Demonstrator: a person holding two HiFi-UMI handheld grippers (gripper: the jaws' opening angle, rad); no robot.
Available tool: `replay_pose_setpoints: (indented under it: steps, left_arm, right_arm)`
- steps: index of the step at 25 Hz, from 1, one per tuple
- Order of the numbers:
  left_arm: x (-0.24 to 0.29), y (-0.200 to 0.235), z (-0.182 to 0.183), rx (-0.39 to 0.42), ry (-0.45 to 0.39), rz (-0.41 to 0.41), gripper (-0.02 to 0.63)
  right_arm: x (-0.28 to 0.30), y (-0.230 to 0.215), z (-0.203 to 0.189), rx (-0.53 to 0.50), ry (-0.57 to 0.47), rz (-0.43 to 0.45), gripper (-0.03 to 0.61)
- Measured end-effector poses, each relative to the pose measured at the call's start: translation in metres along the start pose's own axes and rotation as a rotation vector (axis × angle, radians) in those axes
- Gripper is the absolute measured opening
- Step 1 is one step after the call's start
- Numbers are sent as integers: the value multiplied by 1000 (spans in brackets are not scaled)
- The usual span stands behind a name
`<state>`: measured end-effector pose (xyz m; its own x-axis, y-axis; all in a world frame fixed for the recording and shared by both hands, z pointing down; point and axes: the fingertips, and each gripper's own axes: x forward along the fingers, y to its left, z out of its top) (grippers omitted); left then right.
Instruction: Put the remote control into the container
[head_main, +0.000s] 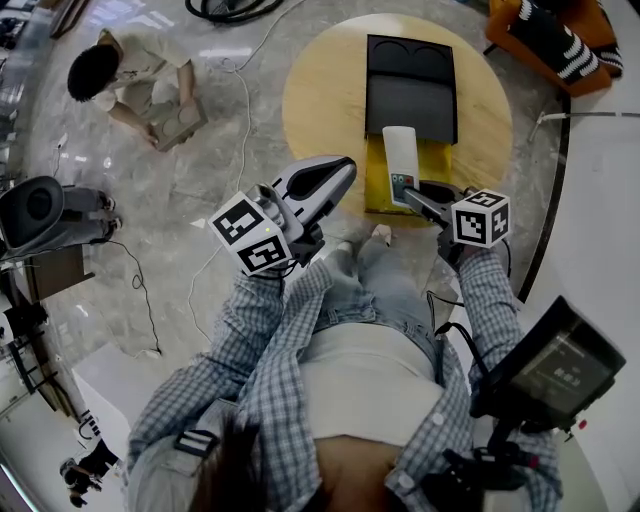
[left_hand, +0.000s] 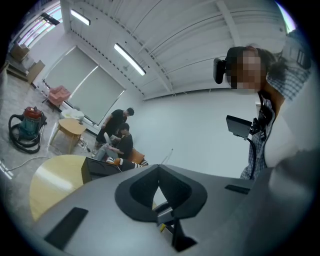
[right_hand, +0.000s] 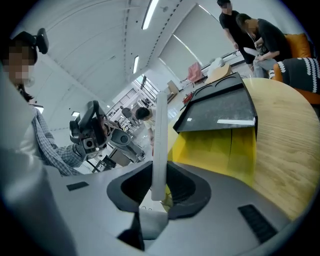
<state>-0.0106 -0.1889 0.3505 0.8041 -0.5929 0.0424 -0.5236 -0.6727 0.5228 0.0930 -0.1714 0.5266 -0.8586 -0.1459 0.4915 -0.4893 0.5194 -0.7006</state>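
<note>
While the right gripper (head_main: 418, 197) clamps the near end of the white remote (head_main: 402, 158), the remote reaches toward 12 o'clock over the yellow container (head_main: 437, 160), which sits at the 6 o'clock edge of the table (head_main: 320, 100). Whether the remote touches the container cannot be told. A black lid (head_main: 411, 85) lies at the container's 12 o'clock. The left gripper (head_main: 340, 170) hangs off the table at its 7 o'clock, jaws closed together on nothing.

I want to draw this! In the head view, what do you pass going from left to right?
You pass: person crouching on the floor → left gripper → remote control → orange seat.
</note>
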Motion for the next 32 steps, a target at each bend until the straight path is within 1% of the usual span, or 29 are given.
replay_pose_setpoints:
  steps: [4, 9, 16, 20, 26, 32]
  left_arm:
    - [-1, -2, 1, -3, -5, -3, 9]
    - [-4, 0, 3, 0, -6, 15, 9]
    - [-6, 5, -3, -5, -7, 40, 9]
    - [-6, 7, -4, -3, -2, 46, 9]
    - [-6, 9, -4, -2, 1, 52, 9]
    - [-6, 10, -5, -2, -2, 57, 9]
  right_arm:
    - [8, -11, -6, 3, 72, -9, 92]
    - [15, -17, -15, 16, 158, -6, 92]
    - [27, -35, -23, 57, 224, -10, 92]
    - [32, -42, -26, 73, 288, -15, 92]
    - [36, -43, -31, 147, 382, -20, 92]
    - [39, -50, -41, 184, 458, -42, 92]
